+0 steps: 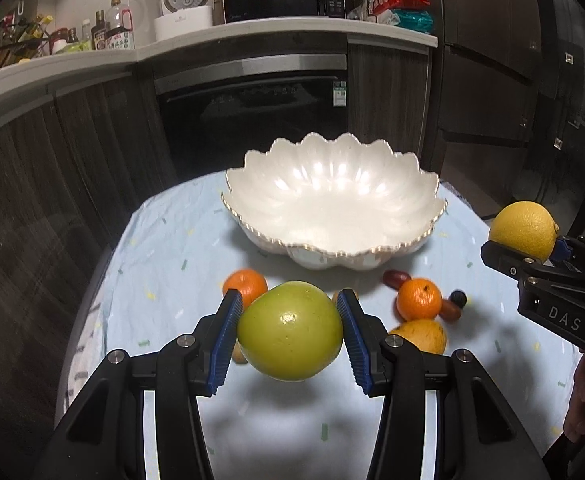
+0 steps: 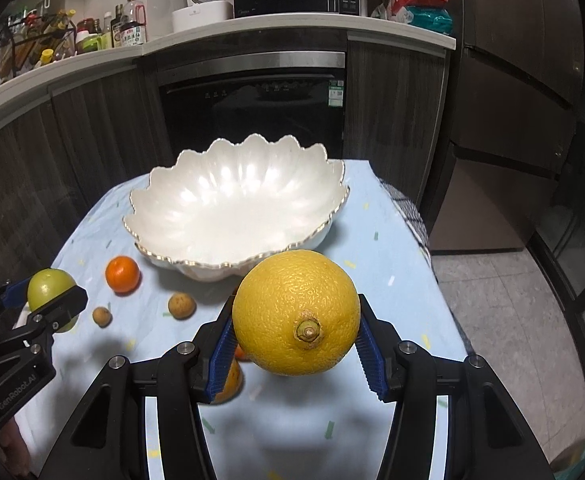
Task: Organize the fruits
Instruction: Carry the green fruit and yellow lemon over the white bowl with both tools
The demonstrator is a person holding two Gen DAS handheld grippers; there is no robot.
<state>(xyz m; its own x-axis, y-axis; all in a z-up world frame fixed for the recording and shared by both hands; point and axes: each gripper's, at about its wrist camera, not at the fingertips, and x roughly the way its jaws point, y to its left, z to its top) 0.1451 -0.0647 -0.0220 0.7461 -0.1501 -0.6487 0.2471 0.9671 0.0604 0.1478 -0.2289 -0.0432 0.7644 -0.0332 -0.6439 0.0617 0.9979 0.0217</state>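
the left wrist view shows the left gripper (image 1: 290, 330) clenched on a round, smooth green apple (image 1: 290, 330), its blue ribbed pads pressing the fruit's widest sides, probably so it cannot roll out while carried clear of the pale blue patterned tablecloth (image 1: 164, 288). the right wrist view shows the right gripper (image 2: 296, 340) grasping a large, pebbled yellow citrus fruit (image 2: 296, 312) the same way, stem end facing the camera. ahead of both sits the empty white scalloped ceramic bowl with a gold rim (image 1: 420, 240), the likely target for each fruit. a small orange tangerine (image 1: 418, 298), another tangerine (image 1: 246, 282), two small brown round fruits (image 2: 181, 306) and dark little fruits remain loose on the cloth in front of the bowl.
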